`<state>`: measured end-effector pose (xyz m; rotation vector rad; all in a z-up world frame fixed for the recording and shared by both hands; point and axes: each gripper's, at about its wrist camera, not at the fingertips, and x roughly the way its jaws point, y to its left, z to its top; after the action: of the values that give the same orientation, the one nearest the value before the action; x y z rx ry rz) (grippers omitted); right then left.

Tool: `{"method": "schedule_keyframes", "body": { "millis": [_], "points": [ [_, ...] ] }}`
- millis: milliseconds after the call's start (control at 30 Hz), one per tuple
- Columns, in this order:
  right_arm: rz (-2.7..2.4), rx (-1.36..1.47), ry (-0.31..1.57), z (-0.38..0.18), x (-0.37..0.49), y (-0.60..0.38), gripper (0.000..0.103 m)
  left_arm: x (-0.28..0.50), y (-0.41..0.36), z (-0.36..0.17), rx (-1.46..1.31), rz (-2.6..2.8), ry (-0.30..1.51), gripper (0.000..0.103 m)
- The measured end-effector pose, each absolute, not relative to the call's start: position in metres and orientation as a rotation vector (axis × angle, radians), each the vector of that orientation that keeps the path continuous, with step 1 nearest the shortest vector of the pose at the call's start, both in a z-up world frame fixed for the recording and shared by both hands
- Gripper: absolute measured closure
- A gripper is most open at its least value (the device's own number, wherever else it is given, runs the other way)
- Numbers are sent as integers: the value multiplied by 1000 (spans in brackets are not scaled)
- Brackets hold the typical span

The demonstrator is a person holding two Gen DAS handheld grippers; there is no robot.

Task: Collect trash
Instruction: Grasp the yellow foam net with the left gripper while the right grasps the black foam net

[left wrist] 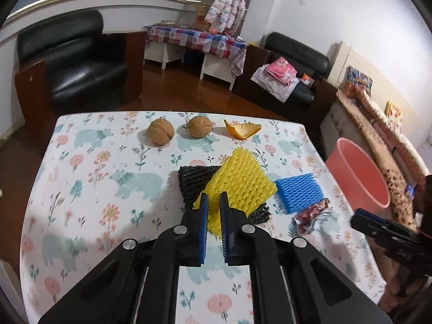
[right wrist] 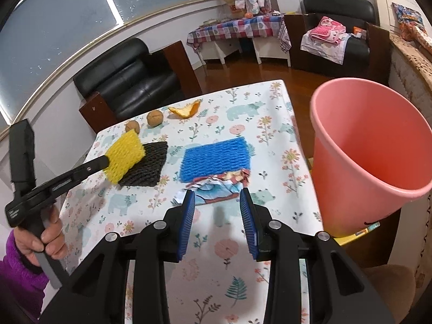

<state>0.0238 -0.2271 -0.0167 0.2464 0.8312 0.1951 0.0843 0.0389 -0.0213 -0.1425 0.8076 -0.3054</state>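
My left gripper (left wrist: 213, 199) is shut on the near corner of a yellow foam net (left wrist: 240, 178). The right wrist view shows that yellow net (right wrist: 124, 154) tilted up over a black foam net (right wrist: 151, 164) that lies flat on the table. A blue foam net (right wrist: 216, 159) lies to the right of the black one. A crumpled printed wrapper (right wrist: 216, 189) rests against its near edge. My right gripper (right wrist: 217, 197) stands open just short of the wrapper, with nothing pressed between its pads. Two walnuts (left wrist: 160, 131) and an orange peel (left wrist: 243, 129) sit in a row at the table's far edge.
A pink bucket (right wrist: 372, 148) stands off the table's right side, its mouth tilted toward me. The table (left wrist: 81, 175) wears a floral bear-print cloth. A hand in a purple sleeve (right wrist: 40, 240) holds the left gripper's handle. Black armchairs and a checked side table stand behind.
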Motion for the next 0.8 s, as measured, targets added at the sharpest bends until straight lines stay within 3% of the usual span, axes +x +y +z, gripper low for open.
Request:
{"method": "schedule_keyframes", "body": {
  "millis": [467,800],
  "points": [
    [420,146,854,-16,43,-159,68,57,89,-15,-251,-218,811,95],
    [533,-205,832,-21,74,-92,68,46,115,-6,-283,-178,797,95]
  ]
}}
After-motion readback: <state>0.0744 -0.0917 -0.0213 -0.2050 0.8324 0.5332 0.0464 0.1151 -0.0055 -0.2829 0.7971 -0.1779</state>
